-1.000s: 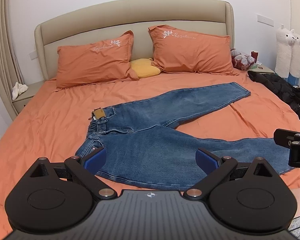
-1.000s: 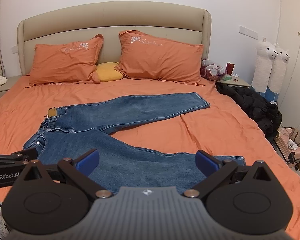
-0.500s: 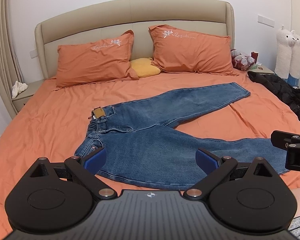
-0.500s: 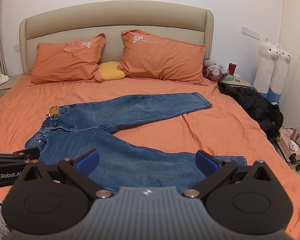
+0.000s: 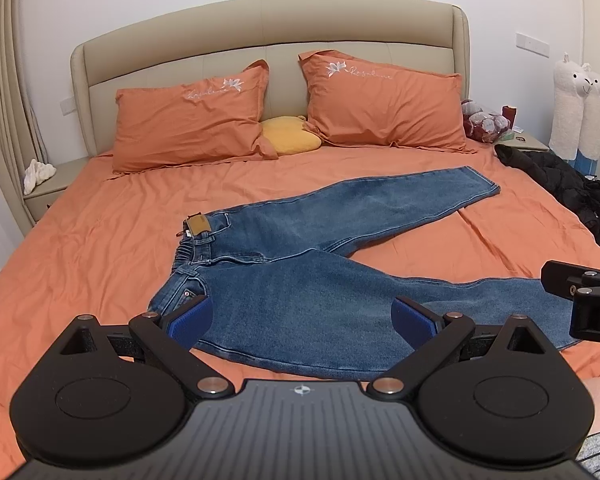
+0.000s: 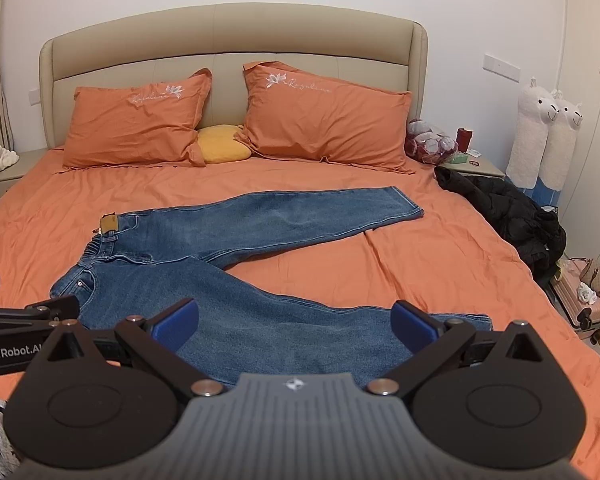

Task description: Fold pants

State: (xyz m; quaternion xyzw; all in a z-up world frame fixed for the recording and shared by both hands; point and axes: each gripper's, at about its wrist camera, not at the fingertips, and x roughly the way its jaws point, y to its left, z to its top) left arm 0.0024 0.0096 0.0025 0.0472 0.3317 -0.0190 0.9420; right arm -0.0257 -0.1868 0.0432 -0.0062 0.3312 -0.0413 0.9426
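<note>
Blue jeans (image 5: 300,288) lie flat on the orange bed, waist to the left with a brown patch (image 5: 197,225), legs spread apart in a V toward the right. They also show in the right wrist view (image 6: 240,308). My left gripper (image 5: 302,318) is open and empty, held above the near leg close to the waist. My right gripper (image 6: 296,322) is open and empty above the near leg, toward its hem (image 6: 476,320). Each gripper shows at the edge of the other's view.
Two orange pillows (image 5: 188,116) (image 5: 384,104) and a yellow cushion (image 5: 290,140) lie at the headboard. A black jacket (image 6: 512,212) is heaped at the bed's right edge. A nightstand (image 6: 472,166), alpaca plush toys (image 6: 544,136) and a pink suitcase (image 6: 584,304) stand to the right.
Both grippers have drifted slightly back and up from the bed; the jeans sit a little lower in both views. Both stay open. The jeans have not moved.
</note>
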